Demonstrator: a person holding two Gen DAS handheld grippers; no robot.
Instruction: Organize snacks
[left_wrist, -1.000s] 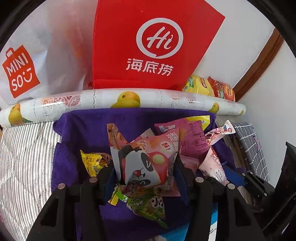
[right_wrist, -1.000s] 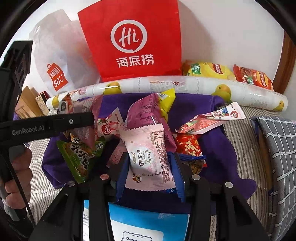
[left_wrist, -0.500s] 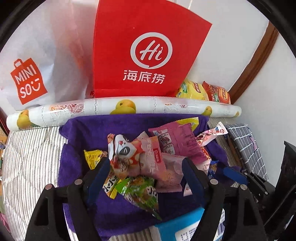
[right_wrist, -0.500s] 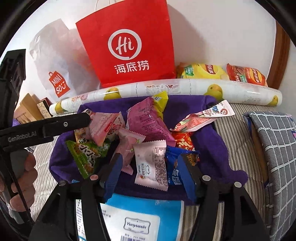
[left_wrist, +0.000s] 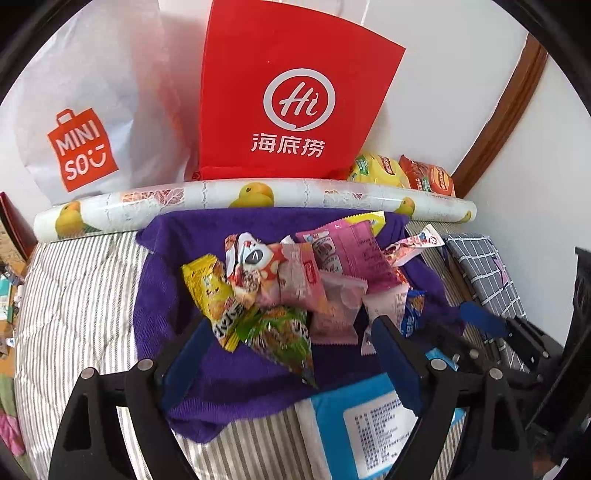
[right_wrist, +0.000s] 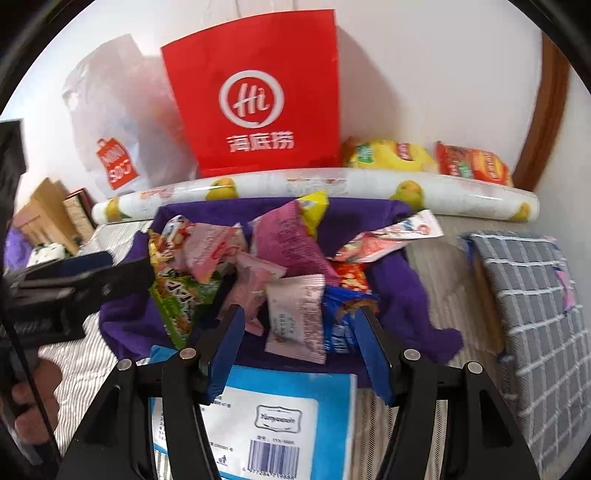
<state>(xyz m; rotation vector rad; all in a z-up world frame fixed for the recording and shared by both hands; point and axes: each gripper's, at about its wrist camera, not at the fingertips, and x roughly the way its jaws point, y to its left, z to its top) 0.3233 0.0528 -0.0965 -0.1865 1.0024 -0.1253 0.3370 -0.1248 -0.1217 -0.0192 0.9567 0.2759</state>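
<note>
- The left gripper (left_wrist: 291, 332) tilts steeply down over a heap of snack packets (left_wrist: 295, 284) lying on a purple towel (left_wrist: 166, 288). Its jaws are opening wide; the packets sit in the space beyond the tips, and neither blue pad touches or holds anything.
- The right gripper (right_wrist: 299, 325) has the same steep downward tilt. Its jaws stand about half apart, and nothing is pressed between them. A pale pink packet (right_wrist: 295, 317) lies on the towel between the tips, with a blue packet (right_wrist: 343, 325) at 3 o'clock of it, close to the right-hand pad.
- In the right wrist view, the left gripper's black frame enters from 9 o'clock, and a hand (right_wrist: 33, 391) wraps its handle at about 8 o'clock.
- A green packet (left_wrist: 284, 336) and a yellow packet (left_wrist: 210, 284) lie at the left edge of the heap, with a magenta packet (left_wrist: 354, 254) toward 1 o'clock.
- The towel is spread on a striped bed cover (left_wrist: 74, 288) (not a tabletop). A blue-and-white pack (right_wrist: 273, 413) lies at 6 o'clock of it.
- At 12 o'clock a duck-printed roll (left_wrist: 255, 195) lies across, with a red paper bag (left_wrist: 291, 96) and a white Miniso bag (left_wrist: 81, 144) behind it, and two chip bags (right_wrist: 428, 158) toward 1 o'clock.
- A grey checked cloth (right_wrist: 539, 306) lies at 3 o'clock.
</note>
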